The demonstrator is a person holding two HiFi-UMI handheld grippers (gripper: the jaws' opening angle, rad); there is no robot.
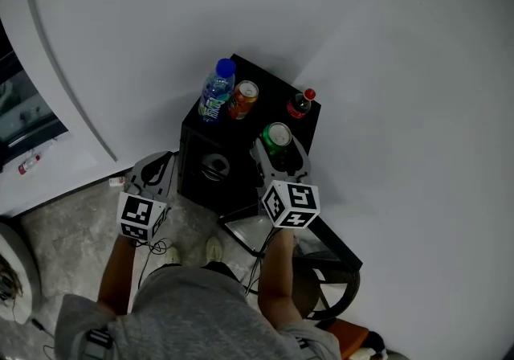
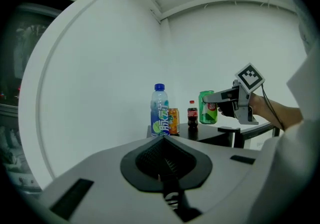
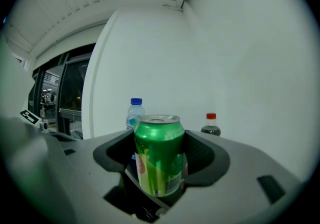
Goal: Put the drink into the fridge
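1. The green can (image 3: pixel 159 154) sits clamped between the jaws of the right gripper (image 1: pixel 281 164), at the near right edge of the desk (image 1: pixel 259 115). I cannot tell whether its base rests on the top or hangs just off it.
2. The pick-up looks made and the carry to the fridge is ahead. The next move calls for a straight lift with the can upright, then a turn toward the fridge, which no view plainly shows.
3. The left gripper (image 1: pixel 152 176), jaws together and empty, hangs off the desk's near left corner, free for a door.
4. The bottle (image 1: pixel 217 92), orange can (image 1: pixel 243 100) and cola (image 1: pixel 301 103) line the far edge, apart from the green can. Drawing back over the near edge avoids them.
5. A wall stands behind and to the right of the desk, and a dark frame (image 1: pixel 337 250) stands by its near right corner. Open floor lies to the left.
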